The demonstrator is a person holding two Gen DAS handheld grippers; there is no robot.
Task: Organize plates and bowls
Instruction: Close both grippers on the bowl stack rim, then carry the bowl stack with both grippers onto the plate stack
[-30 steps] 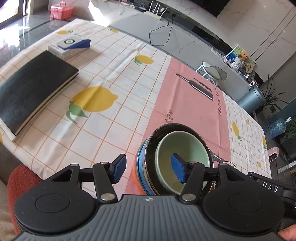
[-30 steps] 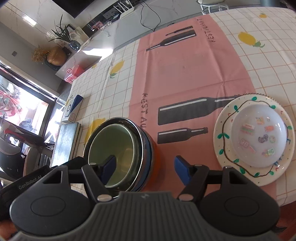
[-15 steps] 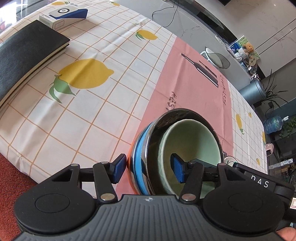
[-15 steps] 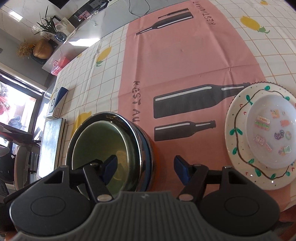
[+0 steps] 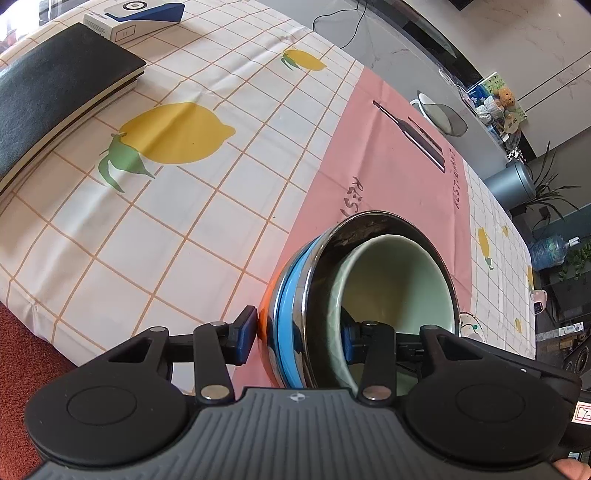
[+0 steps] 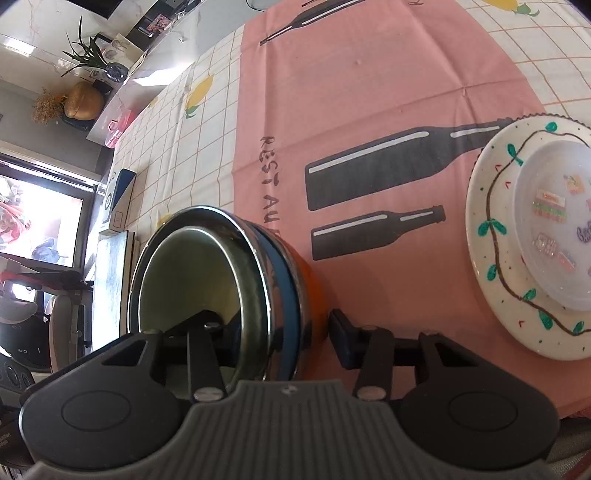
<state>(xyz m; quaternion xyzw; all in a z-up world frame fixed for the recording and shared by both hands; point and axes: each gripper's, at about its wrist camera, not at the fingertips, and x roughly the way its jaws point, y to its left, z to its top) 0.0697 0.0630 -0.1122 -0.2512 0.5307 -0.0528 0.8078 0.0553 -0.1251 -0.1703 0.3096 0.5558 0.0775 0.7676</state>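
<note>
A stack of nested bowls stands on the pink strip of the tablecloth near the front edge: orange outside, then blue, then steel, with a pale green bowl innermost. My left gripper is open and straddles the stack's left rim, one finger outside, one inside the green bowl. My right gripper is open and straddles the right rim of the stack the same way. A white plate with a green vine pattern holds a smaller translucent plate at the right.
A black notebook and a white and blue box lie at the table's far left. The table has a lemon-print checked cloth. Its front edge runs just under both grippers. A grey counter and a chair stand beyond the table.
Both grippers have come down and forward onto the bowl stack. Their fingers now straddle its rim on opposite sides. The bowls and plates have not moved.
</note>
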